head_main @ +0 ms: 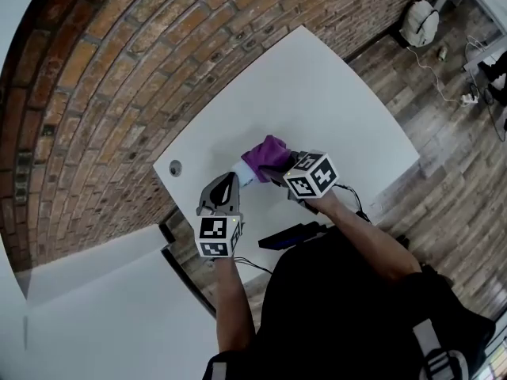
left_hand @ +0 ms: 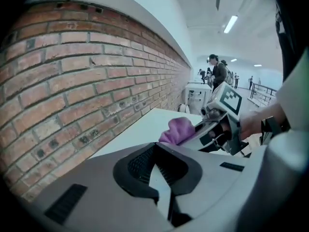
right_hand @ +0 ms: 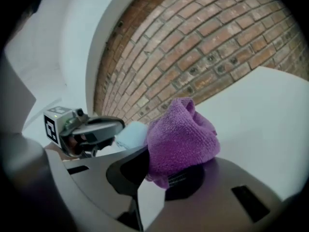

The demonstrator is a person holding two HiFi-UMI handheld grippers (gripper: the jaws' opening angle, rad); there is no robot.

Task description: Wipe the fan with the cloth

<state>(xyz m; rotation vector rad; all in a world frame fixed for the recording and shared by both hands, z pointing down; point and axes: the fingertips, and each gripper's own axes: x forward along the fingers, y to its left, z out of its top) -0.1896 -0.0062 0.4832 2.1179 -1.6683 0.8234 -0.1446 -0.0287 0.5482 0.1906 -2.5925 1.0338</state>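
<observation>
My right gripper [head_main: 279, 172] [right_hand: 161, 172] is shut on a bunched purple cloth [head_main: 265, 157] [right_hand: 181, 134] and holds it just above the white table [head_main: 317, 101]. The same cloth [left_hand: 177, 129] and right gripper [left_hand: 212, 127] show ahead in the left gripper view. A small pale blue thing [head_main: 246, 177] [right_hand: 130, 134], probably the fan, sits between the two grippers, partly hidden behind the cloth. My left gripper [head_main: 228, 184] [left_hand: 158, 167] [right_hand: 116, 125] is shut, with nothing seen between its pads. Its tip is close beside the pale blue thing; whether they touch I cannot tell.
A brick wall [head_main: 119, 70] borders the table's far side. A round cable hole [head_main: 175, 167] lies left of the grippers. A second white table [head_main: 79, 307] stands at the lower left, a black object [head_main: 289, 236] by the near edge, and a white bag [head_main: 418, 22] on the wooden floor.
</observation>
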